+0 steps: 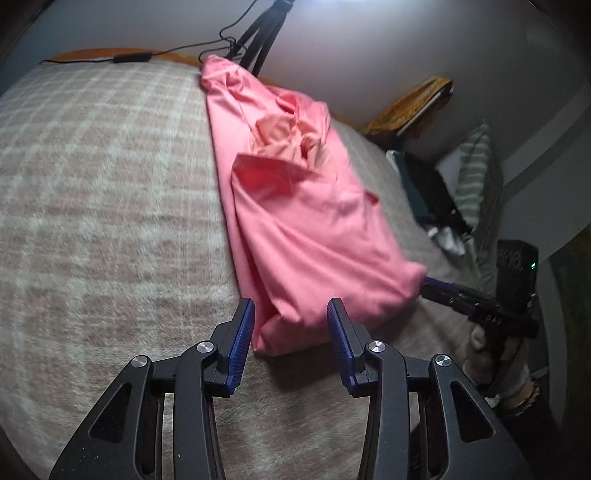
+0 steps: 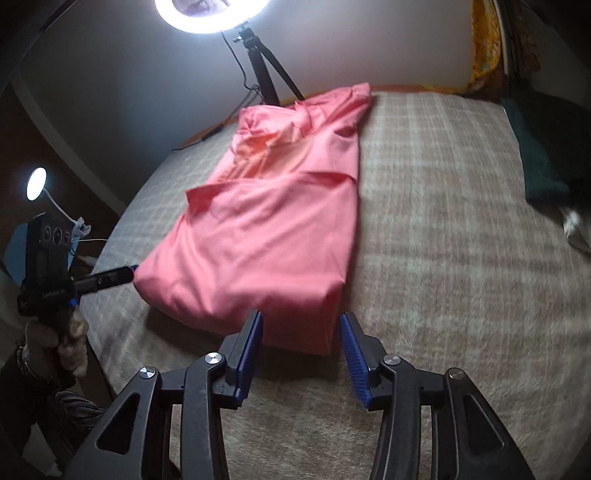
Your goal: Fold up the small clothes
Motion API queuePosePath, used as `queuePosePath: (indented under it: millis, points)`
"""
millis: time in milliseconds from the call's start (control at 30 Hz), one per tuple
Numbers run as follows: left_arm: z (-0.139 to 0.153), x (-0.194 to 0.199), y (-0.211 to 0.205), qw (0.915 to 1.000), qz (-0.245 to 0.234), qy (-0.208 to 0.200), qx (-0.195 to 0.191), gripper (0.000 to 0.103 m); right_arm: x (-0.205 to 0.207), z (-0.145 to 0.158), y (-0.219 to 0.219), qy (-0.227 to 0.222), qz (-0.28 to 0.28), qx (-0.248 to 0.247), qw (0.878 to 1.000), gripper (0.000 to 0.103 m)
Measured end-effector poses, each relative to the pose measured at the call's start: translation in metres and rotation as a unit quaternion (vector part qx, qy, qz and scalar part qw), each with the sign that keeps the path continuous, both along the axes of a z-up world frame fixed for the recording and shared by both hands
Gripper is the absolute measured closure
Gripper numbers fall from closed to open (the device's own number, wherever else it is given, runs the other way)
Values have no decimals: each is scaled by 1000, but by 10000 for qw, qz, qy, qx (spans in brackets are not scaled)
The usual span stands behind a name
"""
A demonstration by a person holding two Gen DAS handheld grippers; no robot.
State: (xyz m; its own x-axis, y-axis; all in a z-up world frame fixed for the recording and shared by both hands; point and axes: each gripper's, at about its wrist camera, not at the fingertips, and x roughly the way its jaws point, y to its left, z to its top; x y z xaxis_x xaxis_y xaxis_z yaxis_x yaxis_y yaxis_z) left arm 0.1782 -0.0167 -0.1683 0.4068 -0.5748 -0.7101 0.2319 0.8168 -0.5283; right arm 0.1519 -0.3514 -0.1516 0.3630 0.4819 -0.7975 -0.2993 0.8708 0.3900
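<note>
garment: pink top (image 1: 295, 221), partly folded lengthwise into a long strip, lies on the plaid blanket (image 1: 103, 177); same top in right wrist view (image 2: 266, 229), far end rumpled near the tripod
near hem: bunched, slightly raised off blanket at both front corners
left gripper: (image 1: 291, 325) own view shows blue pads spread apart, near left corner of the hem sits between them, nothing pinched; from the right wrist view (image 2: 131, 275) its tip touches the hem's corner at left, tips hidden by cloth there
right gripper: (image 2: 301, 338) blue pads apart, straddling the near right corner of the hem, no clamp visible; in left wrist view (image 1: 428, 284) its tip meets the hem's right corner, tips hidden by cloth
left hand: (image 2: 70, 336) wraps the gripper handle, wrist bangle visible
right hand: (image 1: 480, 354) on handle, partly hidden
blanket: beige-white check, covers the bed
ring light: (image 2: 201, 14) lit, on black tripod (image 2: 264, 74) at far edge of bed, cable trailing
small lamp: (image 2: 36, 182) lit, left of bed
clutter: dark clothes (image 1: 428, 192) and a striped pillow (image 1: 474, 170) at bed's right side
blur: slight motion blur on both views
</note>
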Motion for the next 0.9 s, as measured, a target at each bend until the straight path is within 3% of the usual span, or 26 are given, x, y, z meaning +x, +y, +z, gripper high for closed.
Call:
queuePosePath:
  millis: [100, 133, 167, 200, 300, 400, 533, 733, 800, 867, 900]
  points:
    - [-5, 1, -8, 9999, -94, -37, 67, 68, 3, -6, 5, 20, 22, 7, 10000, 60]
    - [-5, 2, -13, 9997, -164, -81, 148, 81, 5, -7, 8, 19, 64, -5, 10000, 66]
    - [-5, 2, -15, 9996, -221, -66, 166, 97, 6, -8, 11, 37, 108, -26, 9999, 85]
    - [-3, 2, -15, 9996, -242, -39, 145, 97, 6, -7, 14, 44, 125, -58, 9999, 95]
    - [4, -2, -13, 9994, -318, -85, 91, 97, 4, 5, 14, -63, 303, -22, 9995, 102]
    - [-4, -4, -11, 9991, -341, 32, 259, 97, 4, 6, 10, -43, 366, -127, 9992, 102]
    - [-13, -4, -8, 9989, -297, 143, 333, 97, 11, -17, 1, 249, 117, -498, 9984, 103]
    - [7, -11, -5, 9980, -335, -110, 522, 93, 11, 8, -18, 8, 18, -349, 9994, 96]
    - [15, -11, -3, 9980, -310, -199, 506, 89, 11, 20, -23, -179, -40, -236, 9996, 85]
    - [26, -11, -1, 9977, -286, -327, 529, 77, 13, 33, -25, -399, -91, -183, 9990, 73]
    - [30, -10, -1, 9976, -242, -377, 530, 77, 15, 38, -24, -479, -98, -145, 9987, 73]
